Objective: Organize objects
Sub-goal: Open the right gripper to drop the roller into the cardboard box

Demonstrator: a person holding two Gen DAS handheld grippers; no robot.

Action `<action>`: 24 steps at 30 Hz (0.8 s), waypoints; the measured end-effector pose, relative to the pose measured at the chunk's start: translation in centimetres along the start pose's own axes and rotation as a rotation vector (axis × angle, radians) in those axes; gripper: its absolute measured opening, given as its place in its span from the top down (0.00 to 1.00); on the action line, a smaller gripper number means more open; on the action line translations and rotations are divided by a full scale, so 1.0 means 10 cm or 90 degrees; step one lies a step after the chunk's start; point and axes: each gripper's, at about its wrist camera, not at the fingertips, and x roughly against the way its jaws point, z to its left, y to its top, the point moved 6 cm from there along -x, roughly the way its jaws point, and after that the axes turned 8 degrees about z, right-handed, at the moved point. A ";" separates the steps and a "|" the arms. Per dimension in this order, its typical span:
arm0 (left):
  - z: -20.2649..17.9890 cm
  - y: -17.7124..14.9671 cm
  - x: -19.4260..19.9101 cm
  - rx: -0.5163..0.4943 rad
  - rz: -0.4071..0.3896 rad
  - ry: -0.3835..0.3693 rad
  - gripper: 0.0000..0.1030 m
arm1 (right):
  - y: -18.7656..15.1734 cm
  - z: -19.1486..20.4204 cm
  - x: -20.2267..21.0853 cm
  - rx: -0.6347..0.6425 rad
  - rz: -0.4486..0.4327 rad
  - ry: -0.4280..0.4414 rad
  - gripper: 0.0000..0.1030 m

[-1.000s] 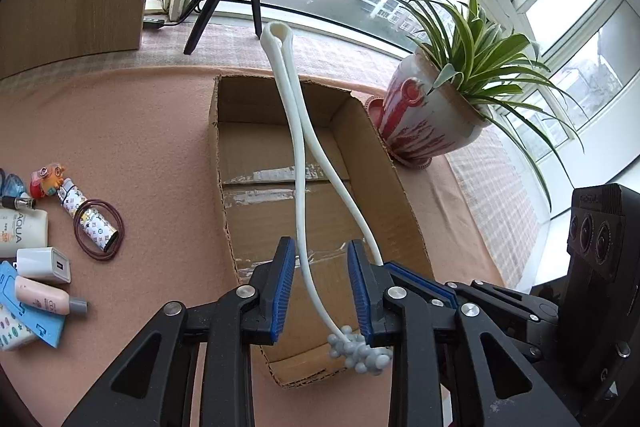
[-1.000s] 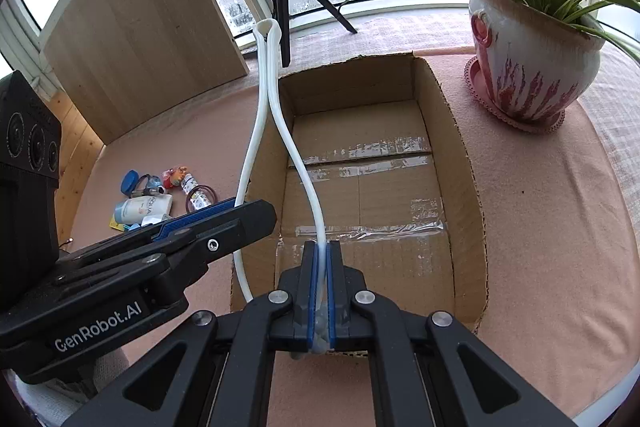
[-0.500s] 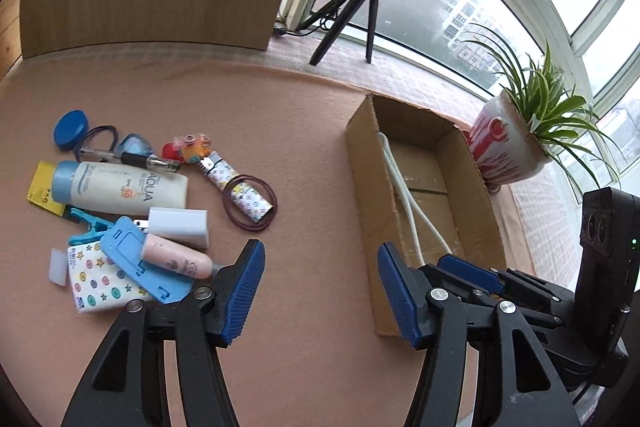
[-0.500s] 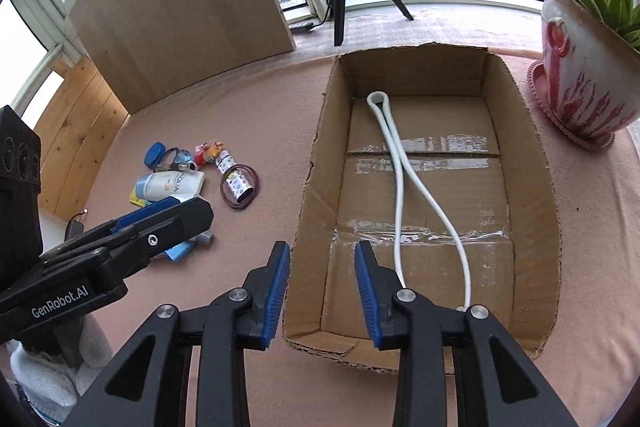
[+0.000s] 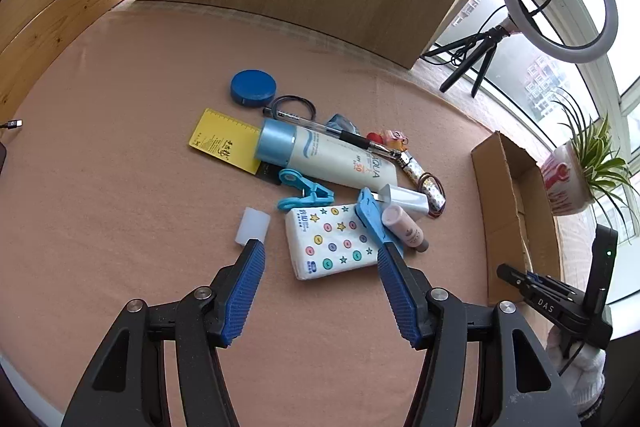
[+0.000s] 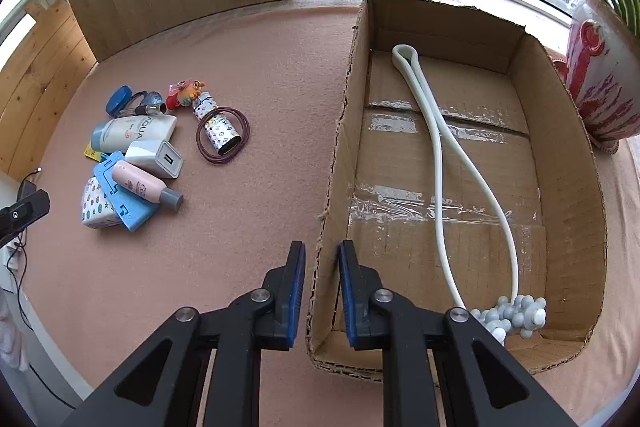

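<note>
We note the counter [image 5: 120,107] bearing a cardboard box [image 6: 560,131] at 3 o'clock; the white cord [image 6: 440,163] lies inside it; left tongs [image 5: 320,263] spread wide above the tissue pack [image 5: 332,239]; right tongs [image 6: 322,267] slightly apart, straddling the box wall, gripping nothing.

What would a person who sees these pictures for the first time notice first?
Probably the heap of small things in the middle of the pink table, with the open left gripper just in front of the star-patterned tissue pack. Next, the big cardboard box, which holds only a long white looped cord; the open right gripper straddles its near left wall.
</note>
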 end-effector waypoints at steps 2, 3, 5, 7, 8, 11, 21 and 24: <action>0.12 0.04 0.02 -0.002 0.004 -0.010 0.39 | -0.04 0.00 0.01 -0.013 0.004 -0.005 0.90; 0.17 0.06 0.02 -0.008 0.007 -0.009 0.39 | -0.07 0.02 0.03 -0.012 0.005 -0.014 0.92; 0.24 0.11 0.00 -0.020 0.014 -0.008 0.39 | -0.14 0.05 0.04 -0.006 0.007 -0.036 0.94; 0.30 0.16 -0.03 -0.029 0.024 -0.014 0.39 | -0.22 0.09 0.04 -0.005 0.012 -0.052 0.95; 0.32 0.18 -0.05 -0.032 0.028 -0.015 0.39 | -0.26 0.11 0.04 -0.007 0.017 -0.056 0.95; 0.36 0.26 -0.10 -0.046 0.039 -0.025 0.39 | -0.34 0.11 0.09 -0.028 0.014 -0.077 0.93; 0.14 0.61 -0.27 -0.106 0.044 -0.030 0.39 | -0.02 0.38 0.52 -0.078 -0.080 -0.125 0.55; 0.09 0.72 -0.36 -0.109 0.047 -0.031 0.39 | 0.09 0.54 0.55 -0.072 -0.093 -0.087 0.55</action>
